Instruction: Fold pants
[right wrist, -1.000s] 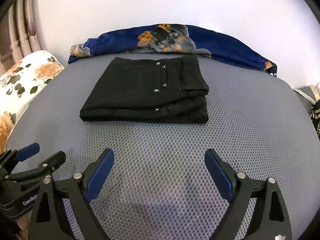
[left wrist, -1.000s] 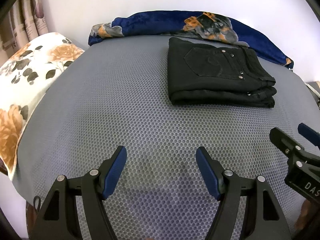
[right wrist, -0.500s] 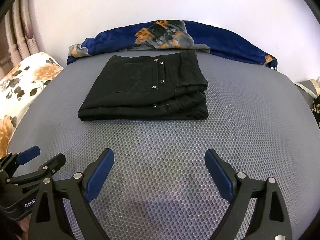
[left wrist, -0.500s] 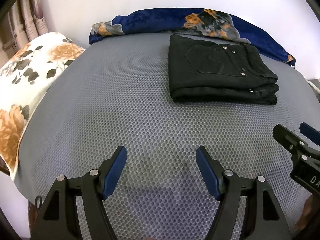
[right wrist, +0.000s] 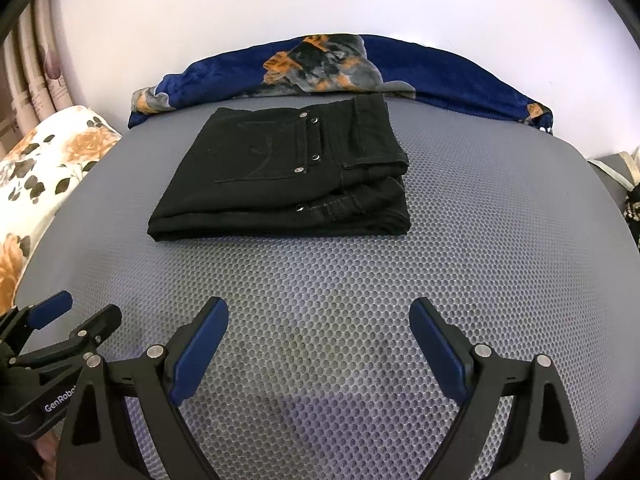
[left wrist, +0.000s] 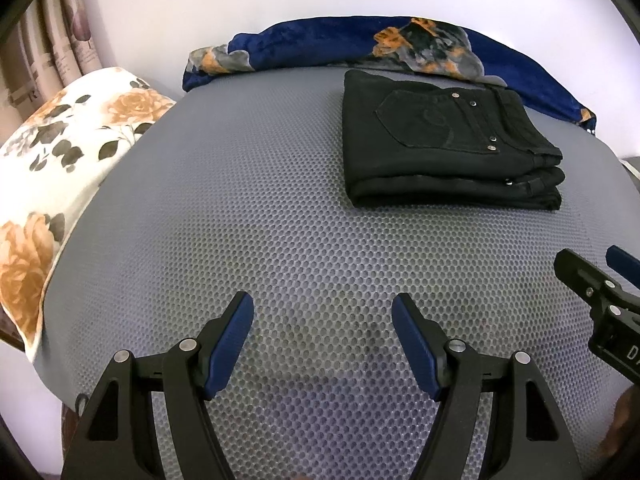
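Black pants (left wrist: 444,140) lie folded into a compact stack on the grey mesh bed surface (left wrist: 260,208), back pocket and rivets facing up. In the right wrist view the pants (right wrist: 288,172) sit straight ahead, well beyond the fingers. My left gripper (left wrist: 322,312) is open and empty, low over the mesh, near and to the left of the pants. My right gripper (right wrist: 318,316) is open and empty over the mesh. Each gripper shows at the edge of the other's view: the right one (left wrist: 592,276) and the left one (right wrist: 76,316).
A blue floral blanket (left wrist: 360,44) lies bunched along the far edge against the white wall. A white pillow with orange roses (left wrist: 60,160) sits at the left edge. Curtains (left wrist: 48,40) hang at far left. A strap and dark item (right wrist: 624,184) lie at the right.
Both grippers have drifted slightly, so the pants sit a little lower in both views. Both stay open and empty. The pants have not moved.
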`<act>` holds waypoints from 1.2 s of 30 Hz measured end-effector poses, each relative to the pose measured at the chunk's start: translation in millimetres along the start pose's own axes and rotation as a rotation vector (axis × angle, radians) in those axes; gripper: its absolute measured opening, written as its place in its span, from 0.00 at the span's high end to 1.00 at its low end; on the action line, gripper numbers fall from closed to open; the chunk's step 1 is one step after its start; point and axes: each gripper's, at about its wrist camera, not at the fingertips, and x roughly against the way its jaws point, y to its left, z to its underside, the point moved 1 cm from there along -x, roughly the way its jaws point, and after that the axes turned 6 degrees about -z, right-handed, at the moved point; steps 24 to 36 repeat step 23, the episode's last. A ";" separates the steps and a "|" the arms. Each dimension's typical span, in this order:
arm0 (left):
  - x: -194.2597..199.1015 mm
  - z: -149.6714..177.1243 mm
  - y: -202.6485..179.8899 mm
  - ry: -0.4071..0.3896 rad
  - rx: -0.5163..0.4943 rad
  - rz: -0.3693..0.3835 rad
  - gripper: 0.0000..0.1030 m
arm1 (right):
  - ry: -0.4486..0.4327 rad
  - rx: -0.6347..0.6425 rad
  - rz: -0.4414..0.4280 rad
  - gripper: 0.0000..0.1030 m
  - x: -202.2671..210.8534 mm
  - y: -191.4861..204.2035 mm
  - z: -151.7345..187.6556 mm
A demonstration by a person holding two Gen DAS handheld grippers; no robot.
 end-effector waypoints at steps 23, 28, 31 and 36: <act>-2.4 1.8 -1.2 0.024 0.000 0.024 0.30 | 0.005 -0.004 0.012 0.12 -0.6 -2.9 -0.8; -2.4 1.8 -1.2 0.024 0.000 0.024 0.30 | 0.005 -0.004 0.012 0.12 -0.6 -2.9 -0.8; -2.4 1.8 -1.2 0.024 0.000 0.024 0.30 | 0.005 -0.004 0.012 0.12 -0.6 -2.9 -0.8; -2.4 1.8 -1.2 0.024 0.000 0.024 0.30 | 0.005 -0.004 0.012 0.12 -0.6 -2.9 -0.8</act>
